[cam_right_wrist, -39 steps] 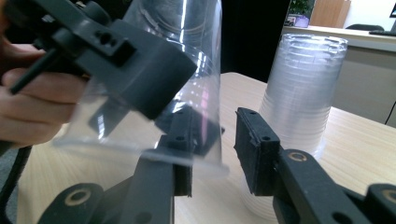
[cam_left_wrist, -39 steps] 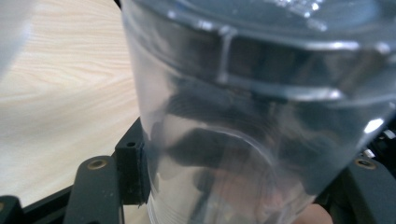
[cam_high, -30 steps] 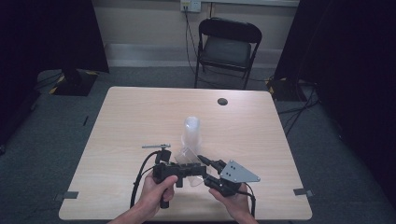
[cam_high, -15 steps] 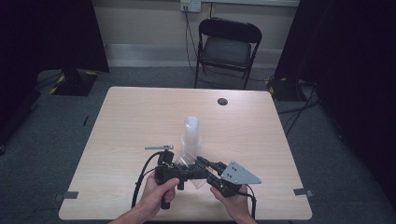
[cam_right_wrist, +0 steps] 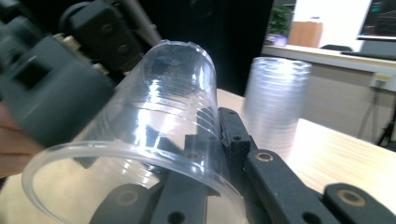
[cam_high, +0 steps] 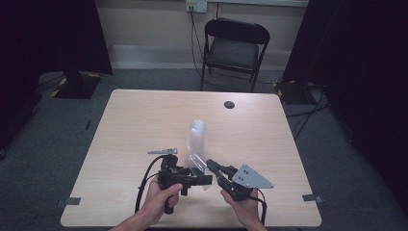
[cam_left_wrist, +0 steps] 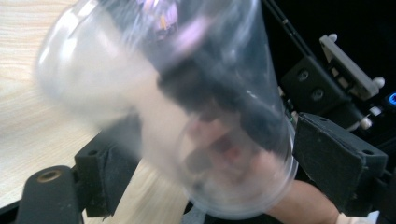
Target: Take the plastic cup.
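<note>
Right gripper (cam_high: 210, 164) is pinching the wall of a clear plastic cup (cam_high: 197, 166) at its rim: in the right gripper view one jaw sits inside the cup (cam_right_wrist: 154, 135), the other outside, pressed together on the wall. Those jaws have just been closing onto it.

Left gripper (cam_high: 204, 180) has just been opening. Its jaws now stand spread on either side of the cup (cam_left_wrist: 187, 107), and in the left gripper view the pads look clear of the wall, though the cup is motion-blurred there.

Cup location: lying tilted on its side, off the desk (cam_high: 134, 115), between the two grippers at the near edge, roughly centre.

Stack of clear cups (cam_high: 197, 136) stands upright mid-desk, just beyond the held cup; also seen in the right gripper view (cam_right_wrist: 275, 100).

Flat grey metal piece (cam_high: 162, 151) lies on the desk left of the stack, near the left gripper. Small dark round spot (cam_high: 229, 104) at the far side of the desk. Black folding chair (cam_high: 233, 50) on the floor beyond the desk.
</note>
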Demonstrator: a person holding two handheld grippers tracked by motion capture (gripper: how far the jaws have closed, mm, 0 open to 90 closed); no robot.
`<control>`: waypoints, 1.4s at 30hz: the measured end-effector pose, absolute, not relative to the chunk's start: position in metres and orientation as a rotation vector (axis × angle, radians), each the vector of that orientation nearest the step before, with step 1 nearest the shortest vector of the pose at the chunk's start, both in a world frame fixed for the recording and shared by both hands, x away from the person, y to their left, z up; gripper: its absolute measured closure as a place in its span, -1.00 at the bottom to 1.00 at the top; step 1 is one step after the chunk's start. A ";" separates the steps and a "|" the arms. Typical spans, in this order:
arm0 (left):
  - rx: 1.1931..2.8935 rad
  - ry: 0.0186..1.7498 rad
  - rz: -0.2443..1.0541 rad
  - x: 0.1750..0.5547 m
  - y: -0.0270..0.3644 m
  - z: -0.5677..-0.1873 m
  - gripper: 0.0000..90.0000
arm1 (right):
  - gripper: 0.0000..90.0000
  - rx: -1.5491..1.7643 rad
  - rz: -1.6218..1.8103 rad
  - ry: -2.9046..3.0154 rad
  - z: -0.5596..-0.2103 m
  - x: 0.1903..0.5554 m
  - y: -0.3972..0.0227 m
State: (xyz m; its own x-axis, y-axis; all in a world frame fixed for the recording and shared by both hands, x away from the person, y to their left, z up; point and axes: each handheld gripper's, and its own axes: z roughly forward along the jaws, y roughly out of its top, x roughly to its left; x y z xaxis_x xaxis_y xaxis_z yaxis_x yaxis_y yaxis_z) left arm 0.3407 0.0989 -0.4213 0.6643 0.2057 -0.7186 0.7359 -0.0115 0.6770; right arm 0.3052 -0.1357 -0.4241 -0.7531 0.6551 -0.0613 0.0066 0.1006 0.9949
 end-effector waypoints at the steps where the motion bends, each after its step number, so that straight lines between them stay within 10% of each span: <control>1: 1.567 0.798 -0.495 0.341 0.099 -0.421 -0.66 | 0.98 0.648 1.698 1.885 -0.424 0.306 -0.137; 27: 1.780 0.746 -0.025 0.344 0.104 -0.427 -0.64 | 0.99 0.907 1.568 1.912 -0.424 0.322 -0.163; 42: 1.915 0.615 0.040 0.342 0.106 -0.430 -0.60 | 1.00 1.095 1.535 2.072 -0.421 0.334 -0.175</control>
